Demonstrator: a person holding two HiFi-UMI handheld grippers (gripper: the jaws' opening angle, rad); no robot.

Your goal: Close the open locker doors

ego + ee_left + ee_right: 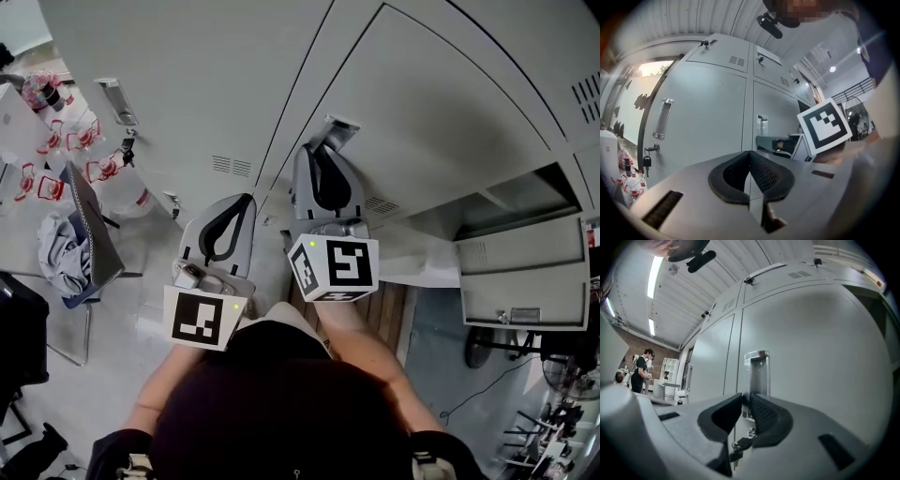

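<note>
Right gripper (745,398), jaws slightly apart, is hovering at the chrome handle (757,369) of the flush grey metal locker door (820,357) ahead; left gripper (749,155) is idling pinched together, empty; one grey door (525,272) off to the right is hanging wide, remaining to do.

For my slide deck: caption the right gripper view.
Right gripper, jaws slightly apart, facing the handle of a grey locker door, keys hanging below.
</note>
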